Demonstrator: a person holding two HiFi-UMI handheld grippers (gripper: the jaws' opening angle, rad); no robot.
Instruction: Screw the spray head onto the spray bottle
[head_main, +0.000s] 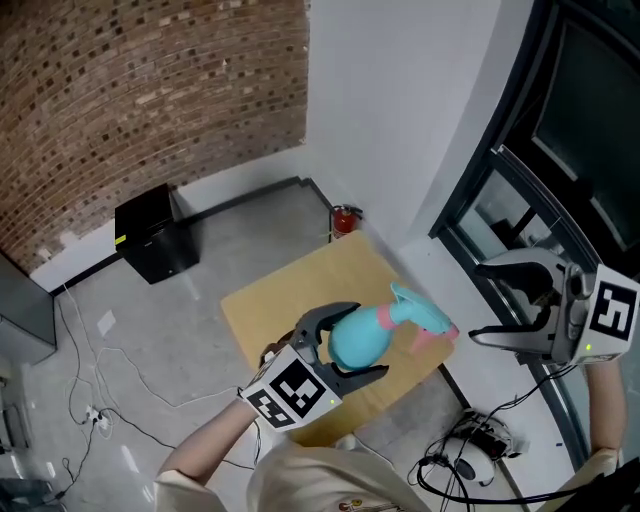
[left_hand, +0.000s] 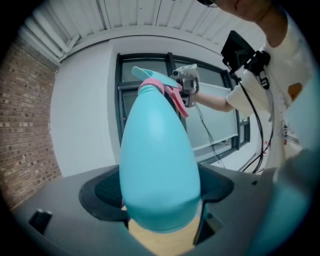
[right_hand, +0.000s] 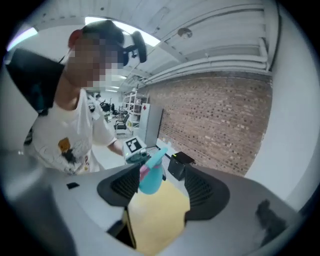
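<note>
Nearest, the left gripper (head_main: 357, 344) clasped the teal spray bottle (head_main: 364, 330) around its wide body. Its jaws hid the base, so whether the bottle touched the wooden table (head_main: 290, 292) could not be told. The spray head (head_main: 421, 312) sat on the neck, pointing toward the right gripper (head_main: 478, 300). That gripper hung well apart, off the table's right edge, jaws spread and empty, its arm cut off by the frame. Beyond the table's far edge, floor (head_main: 230, 240) lay open up to a black box (head_main: 154, 232).

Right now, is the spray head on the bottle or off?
On: the spray head sits on the bottle neck; tightness cannot tell.
</note>
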